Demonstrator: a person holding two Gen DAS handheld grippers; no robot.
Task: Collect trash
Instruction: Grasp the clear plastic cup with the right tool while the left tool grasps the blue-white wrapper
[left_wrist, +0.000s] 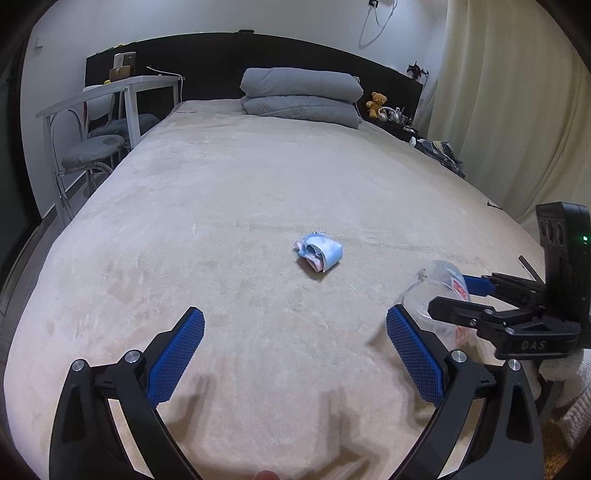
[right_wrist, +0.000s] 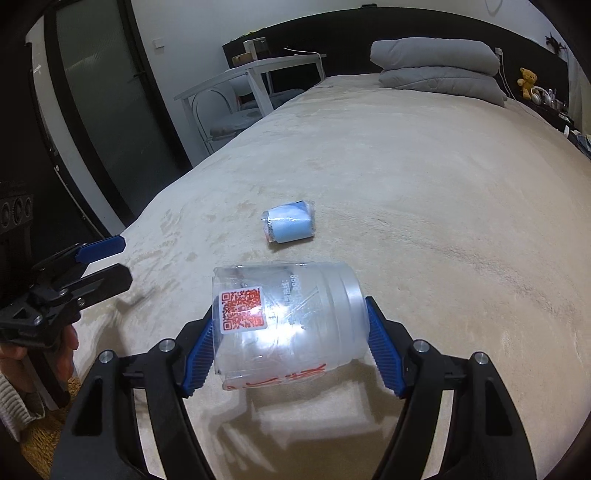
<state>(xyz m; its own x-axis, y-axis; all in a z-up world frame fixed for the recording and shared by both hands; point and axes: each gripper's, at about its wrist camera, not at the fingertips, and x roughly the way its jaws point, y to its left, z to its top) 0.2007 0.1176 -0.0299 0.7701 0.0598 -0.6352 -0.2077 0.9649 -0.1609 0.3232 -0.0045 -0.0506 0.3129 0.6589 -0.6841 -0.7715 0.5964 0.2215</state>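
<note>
Right gripper (right_wrist: 290, 332): it squeezes a clear plastic cup (right_wrist: 288, 317) between its two blue pads, one pad on each side of the cup.
Clear plastic cup: it lies on its side, low over the bed (right_wrist: 424, 184), with a red code sticker on its wall and red writing lower down. It is nearer to the front than the blue packet (right_wrist: 290, 225).
Left gripper (left_wrist: 295, 354): its fingers are spread wide with nothing between them. It hangs over the front part of the bed, on the near side of the blue packet.
Blue packet: a small crumpled wrapper, blue with a bit of pink, lying alone on the bed around the middle. It touches neither gripper.
Folded gray blanket (left_wrist: 301, 96): far behind the blue packet, at the head of the bed.
Teddy bear (left_wrist: 377, 104): beside the bed, to the right of the gray blanket.
White desk (left_wrist: 110, 92): off to the left of the bed, with chairs tucked under it.
</note>
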